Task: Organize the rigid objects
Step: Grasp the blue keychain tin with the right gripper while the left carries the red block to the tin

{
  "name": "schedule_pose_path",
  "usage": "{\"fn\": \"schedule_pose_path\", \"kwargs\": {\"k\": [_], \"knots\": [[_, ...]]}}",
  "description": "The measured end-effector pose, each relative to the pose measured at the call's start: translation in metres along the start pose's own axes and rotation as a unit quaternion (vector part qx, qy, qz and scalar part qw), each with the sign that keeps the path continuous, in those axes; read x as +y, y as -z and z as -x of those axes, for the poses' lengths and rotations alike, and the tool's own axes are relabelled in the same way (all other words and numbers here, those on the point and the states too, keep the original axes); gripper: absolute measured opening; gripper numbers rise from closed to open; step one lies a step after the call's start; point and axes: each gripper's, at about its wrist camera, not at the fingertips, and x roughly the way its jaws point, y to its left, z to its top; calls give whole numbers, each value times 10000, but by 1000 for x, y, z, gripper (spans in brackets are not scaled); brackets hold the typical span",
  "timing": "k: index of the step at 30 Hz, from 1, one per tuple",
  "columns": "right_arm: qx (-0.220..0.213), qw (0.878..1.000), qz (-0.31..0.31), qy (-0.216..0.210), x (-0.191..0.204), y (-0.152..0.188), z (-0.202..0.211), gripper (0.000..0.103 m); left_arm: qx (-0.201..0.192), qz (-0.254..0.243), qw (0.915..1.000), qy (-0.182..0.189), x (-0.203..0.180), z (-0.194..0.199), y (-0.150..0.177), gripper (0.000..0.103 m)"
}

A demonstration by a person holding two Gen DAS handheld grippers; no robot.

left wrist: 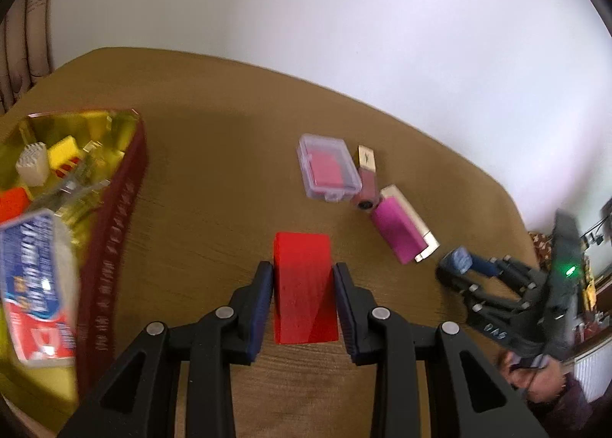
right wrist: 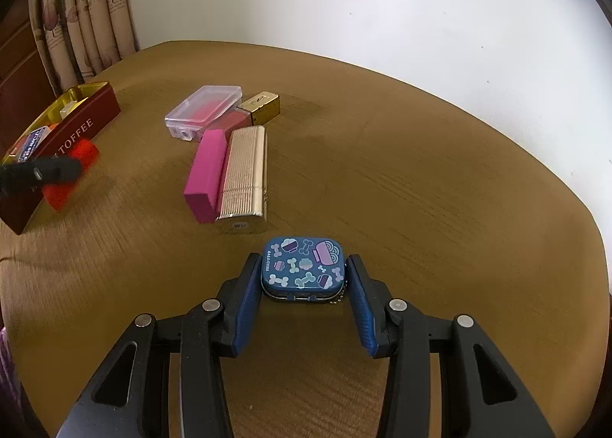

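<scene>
A: Where are we w/ the tidy-up?

B: Partway, I'd say. The toffee tin at the table's left edge already has stuff in it: a toothpaste-type box, yellow block, white piece, something orange.

A: Left gripper?

B: Jaws closed onto the red block, pads touching both sides. It's just beside the tin, looks lifted, but blur, so can't swear to that.

A: And right gripper?

B: Straddling the small blue tin, which sits on the table. Left pad looks to be touching it, right pad shows a thin gap, so not clamped yet, I'd call it open.

A: What's left out?

B: Mid-table cluster: clear case w/ pink insert, pink box next to a ribbed gold case, plus a pink-and-gold lipstick behind. So approx 5 items left incl. the blue tin, red block probably next in.
</scene>
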Motion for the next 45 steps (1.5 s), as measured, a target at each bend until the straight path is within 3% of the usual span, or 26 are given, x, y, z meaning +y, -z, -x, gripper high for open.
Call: {"fn": "schedule_pose_path", "kwargs": {"k": [5,9,14,18,28,34,37,41,45], "knots": [[-2,10000,-55,-10,3,6,5,40,-218,258,9994,-112,34,51,-31,32],[3,10000,-96,21,5,12,9,40,-323,440,9960,-712,85,82,-61,32],[14,9999,-132,71,7,13,10,40,-15,528,9891,-1377,147,74,-81,32],[20,9998,-154,76,7,13,9,40,172,665,9862,-1506,178,59,-81,32],[30,9998,-201,38,6,14,8,40,487,547,9826,-1706,182,26,-73,33],[14,9998,-214,38,7,15,9,40,-48,774,9807,-1793,174,59,-62,39],[-15,9998,-217,23,8,16,11,40,-385,620,9838,-1637,161,78,-50,53],[-34,9998,-209,-32,11,16,17,40,-661,417,9829,-1667,145,104,-35,53],[-105,9997,-206,-67,20,14,27,40,-1134,353,9791,-1651,130,140,1,53]]}}
